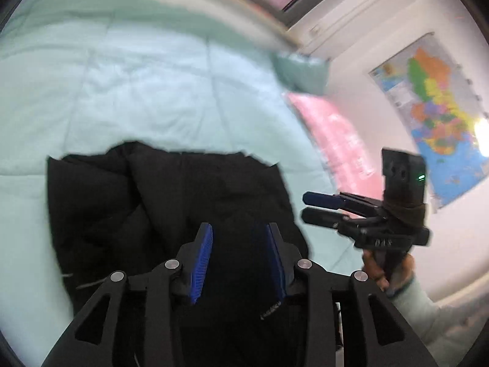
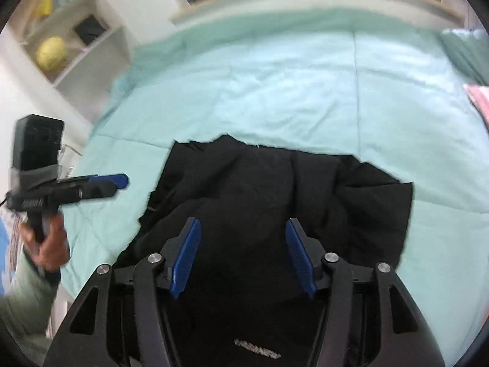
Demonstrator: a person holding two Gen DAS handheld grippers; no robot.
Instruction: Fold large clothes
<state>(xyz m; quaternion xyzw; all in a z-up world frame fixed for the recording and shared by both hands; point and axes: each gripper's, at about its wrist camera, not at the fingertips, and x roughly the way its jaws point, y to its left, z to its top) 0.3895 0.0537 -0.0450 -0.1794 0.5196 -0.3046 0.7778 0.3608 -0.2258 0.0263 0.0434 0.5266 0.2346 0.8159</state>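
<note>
From my left wrist camera I saw the black garment (image 1: 171, 208) lying bunched in the lower centre of the frame on the pale green bedspread (image 1: 122, 85); my left gripper (image 1: 240, 257) hung over it with its blue pads (image 1: 203, 260) apart and nothing pinched between them; at the right edge a hand (image 1: 388, 269) held my right gripper (image 1: 318, 209), its fingers parted and empty, in front of the pink pillow (image 1: 333, 134) and a wall map (image 1: 437, 107); in the right wrist view the right gripper (image 2: 243, 255) stood released above the garment (image 2: 275, 189), its jaws wide; the left gripper (image 2: 114, 185) showed at mid left; a white shelf (image 2: 91, 39) filled the upper left
</note>
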